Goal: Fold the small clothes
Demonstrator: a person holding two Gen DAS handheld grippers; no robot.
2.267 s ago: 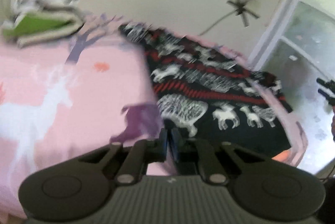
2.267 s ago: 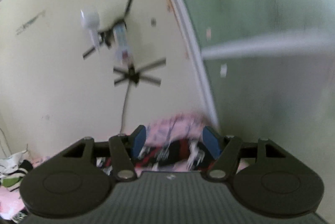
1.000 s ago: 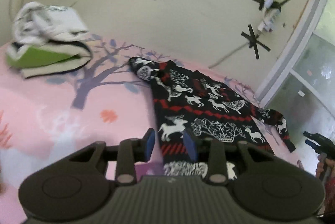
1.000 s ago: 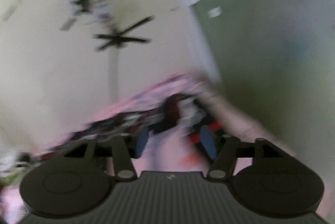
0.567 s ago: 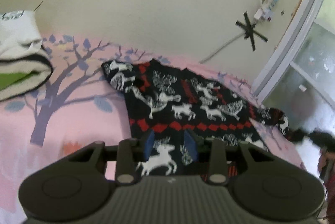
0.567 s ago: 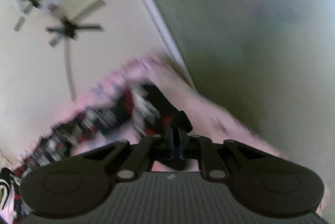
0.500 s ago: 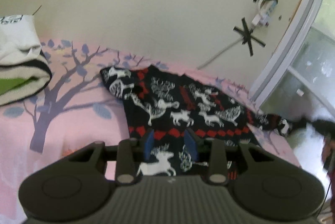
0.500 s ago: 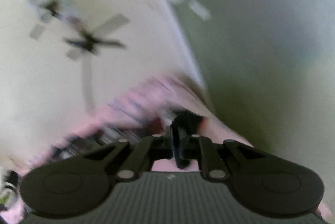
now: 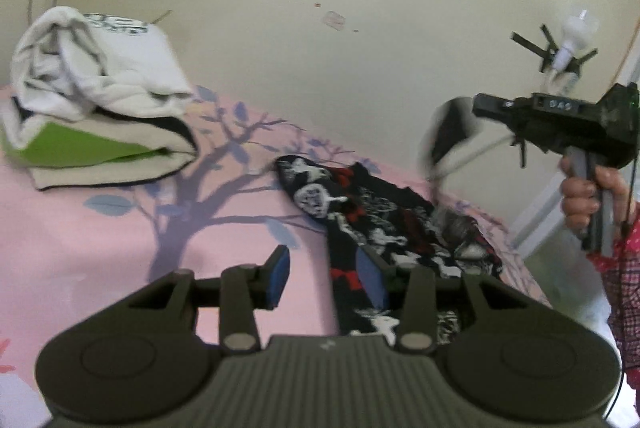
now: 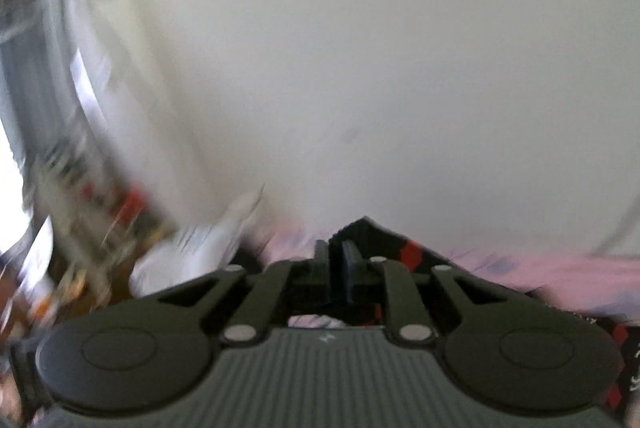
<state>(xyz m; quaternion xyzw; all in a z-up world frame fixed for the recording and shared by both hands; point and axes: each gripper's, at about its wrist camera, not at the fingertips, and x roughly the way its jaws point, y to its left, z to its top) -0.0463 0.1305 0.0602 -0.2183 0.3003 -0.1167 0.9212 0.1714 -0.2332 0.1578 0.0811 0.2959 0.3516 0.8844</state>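
Folding the black patterned sweater (image 9: pixel 384 224) by its sleeve (image 9: pixel 450 135), swung up off the pink bedsheet (image 9: pixel 100 248).

A second ago the sleeve lay flat at the bed's edge; now the right gripper (image 10: pixel 335 270) pinches it aloft, jaws easing slightly, starting the fold. The left gripper (image 9: pixel 324 278) hangs empty, opening, beside the rumpled, reindeer-printed body.
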